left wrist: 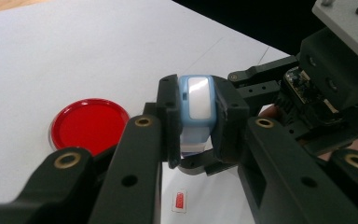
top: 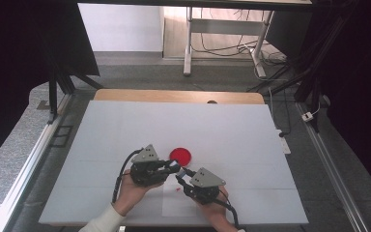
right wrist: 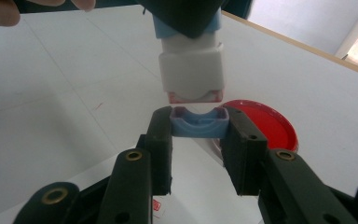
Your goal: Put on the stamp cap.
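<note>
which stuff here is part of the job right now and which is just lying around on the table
In the job:
- stamp body, light blue and white, clamped in the left gripper
- blue cap, clamped in the right gripper, apart from the stamp, just under its face
- sheet of paper with a small red stamp mark

Lying about:
- red round lid, flat on the table

A red round lid (top: 180,155) is lying flat on the white worktop (top: 125,130), near its front half. A small red-printed label (left wrist: 180,201) is lying on a paper sheet (top: 174,205) closer to the front edge.
</note>
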A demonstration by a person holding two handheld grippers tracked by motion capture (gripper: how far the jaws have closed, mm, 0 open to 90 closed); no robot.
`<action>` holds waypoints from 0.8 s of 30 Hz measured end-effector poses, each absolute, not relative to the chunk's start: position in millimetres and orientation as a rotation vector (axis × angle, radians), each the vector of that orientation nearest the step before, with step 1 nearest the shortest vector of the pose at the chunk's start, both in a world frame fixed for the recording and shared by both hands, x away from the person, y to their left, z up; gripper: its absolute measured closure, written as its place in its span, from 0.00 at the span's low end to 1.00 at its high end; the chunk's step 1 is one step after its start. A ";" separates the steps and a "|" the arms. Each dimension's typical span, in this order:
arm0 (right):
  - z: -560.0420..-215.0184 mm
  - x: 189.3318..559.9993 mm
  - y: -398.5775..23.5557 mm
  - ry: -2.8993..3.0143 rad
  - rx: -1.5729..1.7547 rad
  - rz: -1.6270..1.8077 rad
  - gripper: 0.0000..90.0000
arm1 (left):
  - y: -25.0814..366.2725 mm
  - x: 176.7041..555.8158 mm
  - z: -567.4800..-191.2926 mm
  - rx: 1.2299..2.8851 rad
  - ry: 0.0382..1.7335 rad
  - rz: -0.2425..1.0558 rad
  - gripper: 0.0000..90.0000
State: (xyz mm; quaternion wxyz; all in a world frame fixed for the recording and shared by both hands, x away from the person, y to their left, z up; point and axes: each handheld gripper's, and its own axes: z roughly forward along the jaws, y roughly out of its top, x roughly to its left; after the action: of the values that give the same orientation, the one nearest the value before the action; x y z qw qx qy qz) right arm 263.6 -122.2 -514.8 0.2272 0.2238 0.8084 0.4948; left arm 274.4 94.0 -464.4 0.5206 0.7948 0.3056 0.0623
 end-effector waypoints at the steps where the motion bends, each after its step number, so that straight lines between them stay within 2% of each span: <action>1: -514.7 263.2 -121.9 2.226 0.616 1.363 0.72 | 93.7 274.5 -464.7 1.907 0.734 0.151 0.83; 24: -515.5 260.6 -119.9 2.195 0.602 1.337 0.72 | 88.7 274.0 -467.9 1.913 0.743 0.147 0.83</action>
State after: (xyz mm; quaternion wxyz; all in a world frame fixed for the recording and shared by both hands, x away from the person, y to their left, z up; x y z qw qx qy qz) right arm 260.6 -119.9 -515.5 0.2486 0.2210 0.8054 0.4905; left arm 274.0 88.7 -467.9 0.5159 0.7966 0.3092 0.0610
